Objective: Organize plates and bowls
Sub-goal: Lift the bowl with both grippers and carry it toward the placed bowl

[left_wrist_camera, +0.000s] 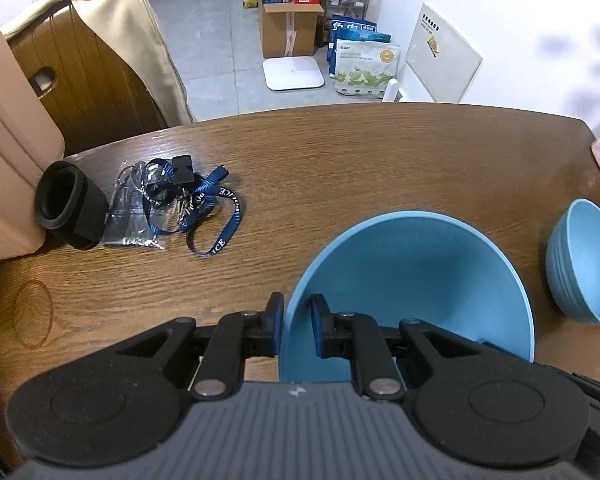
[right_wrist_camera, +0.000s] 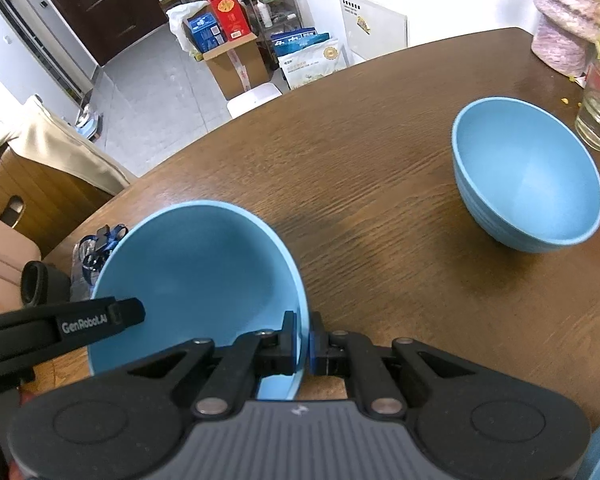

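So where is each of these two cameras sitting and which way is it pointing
Left wrist: sits on the left gripper, looking forward over the wooden table toward the floor clutter; its fingers straddle the left rim of the large blue bowl.
Right wrist: sits on the right gripper, looking forward across the table; its fingers pinch the same bowl's right rim, and the left gripper's body shows at left.
Shared: the large blue bowl, the second blue bowl, the lanyard, the table.
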